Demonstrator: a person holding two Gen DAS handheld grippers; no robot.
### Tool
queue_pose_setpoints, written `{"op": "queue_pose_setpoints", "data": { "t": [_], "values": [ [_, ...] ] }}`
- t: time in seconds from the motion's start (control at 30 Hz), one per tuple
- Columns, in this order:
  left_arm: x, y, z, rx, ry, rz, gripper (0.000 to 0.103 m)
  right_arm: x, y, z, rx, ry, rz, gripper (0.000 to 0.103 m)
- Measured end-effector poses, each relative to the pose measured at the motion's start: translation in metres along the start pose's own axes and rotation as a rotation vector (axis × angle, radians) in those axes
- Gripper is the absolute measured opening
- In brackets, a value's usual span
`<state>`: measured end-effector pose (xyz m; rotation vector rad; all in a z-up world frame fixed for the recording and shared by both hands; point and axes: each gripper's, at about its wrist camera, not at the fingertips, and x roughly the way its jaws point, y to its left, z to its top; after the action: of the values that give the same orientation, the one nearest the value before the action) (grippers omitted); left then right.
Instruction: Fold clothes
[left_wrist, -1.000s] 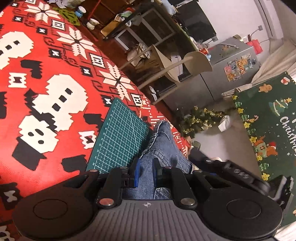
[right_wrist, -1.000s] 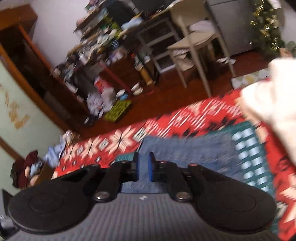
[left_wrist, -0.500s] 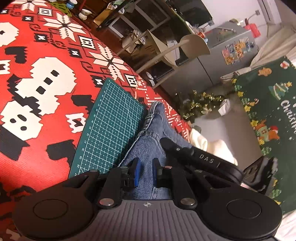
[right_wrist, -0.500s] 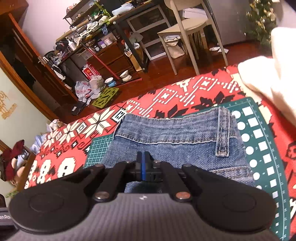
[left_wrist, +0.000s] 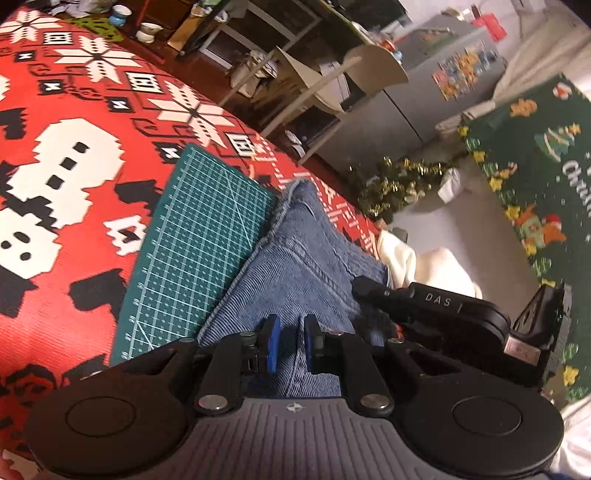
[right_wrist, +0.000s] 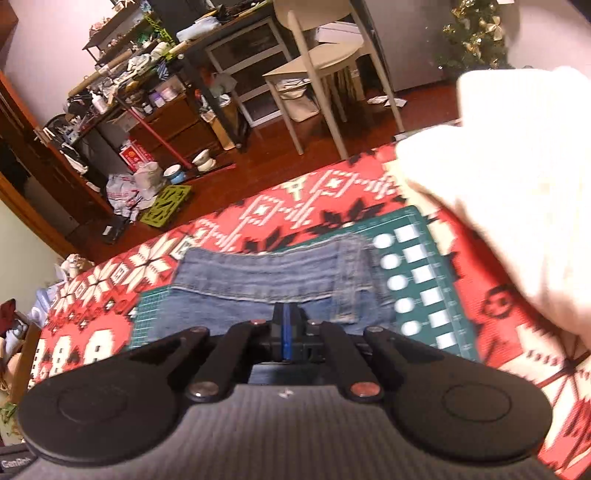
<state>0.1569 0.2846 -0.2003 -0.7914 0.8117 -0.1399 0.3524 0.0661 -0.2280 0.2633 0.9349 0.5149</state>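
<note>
Blue jeans (left_wrist: 306, 251) lie folded on a green cutting mat (left_wrist: 192, 229) over a red patterned tablecloth (left_wrist: 74, 147). My left gripper (left_wrist: 291, 343) hovers low over the denim. Its blue pads stand a narrow gap apart, and flat cloth shows through the gap. My right gripper (left_wrist: 364, 290) reaches in from the right, tip down on the same jeans. In the right wrist view my right gripper (right_wrist: 286, 332) has its pads pressed together just below the waistband of the jeans (right_wrist: 258, 277), with nothing visible between them.
A cream-white garment (right_wrist: 517, 184) is heaped at the right of the mat (right_wrist: 417, 280). It also shows beyond the jeans as white cloth (left_wrist: 436, 266). A beige chair (right_wrist: 317, 62) and cluttered shelves stand past the table's far edge. A green Christmas cloth (left_wrist: 535, 166) hangs at the right.
The right gripper's pads closed from a narrow gap to fully together as it dropped toward the waistband. It also came into the left wrist view. The left gripper's gap is unchanged.
</note>
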Motion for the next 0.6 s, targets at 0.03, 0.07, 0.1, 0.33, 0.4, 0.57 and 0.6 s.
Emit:
{"op": "queue_pose_setpoints", "data": {
  "t": [0.03, 0.07, 0.1, 0.33, 0.4, 0.57, 0.6],
  "values": [
    [0.002, 0.000, -0.001, 0.006, 0.006, 0.002, 0.012, -0.001, -0.007, 0.001, 0.027, 0.001, 0.014, 0.000],
    [0.003, 0.000, -0.001, 0.009, 0.011, 0.004, 0.012, -0.002, -0.014, 0.003, 0.055, 0.002, 0.027, 0.000],
    [0.003, 0.001, -0.001, 0.007, 0.014, 0.004, 0.012, -0.004, -0.019, 0.003, 0.066, -0.005, 0.018, 0.000],
    [0.006, 0.007, -0.001, -0.031, 0.021, -0.006, 0.012, -0.022, -0.021, 0.006, 0.051, -0.042, -0.020, 0.007],
    [0.005, 0.007, -0.002, -0.031, 0.021, -0.007, 0.012, -0.023, -0.008, 0.003, 0.012, -0.034, 0.019, 0.007],
    [0.005, 0.006, -0.002, -0.024, 0.019, -0.002, 0.012, -0.009, 0.022, -0.009, -0.089, 0.007, 0.027, 0.006],
    [0.006, 0.005, -0.002, -0.023, 0.019, 0.000, 0.012, -0.006, 0.021, -0.011, -0.092, 0.001, 0.011, 0.004]
  ]
}}
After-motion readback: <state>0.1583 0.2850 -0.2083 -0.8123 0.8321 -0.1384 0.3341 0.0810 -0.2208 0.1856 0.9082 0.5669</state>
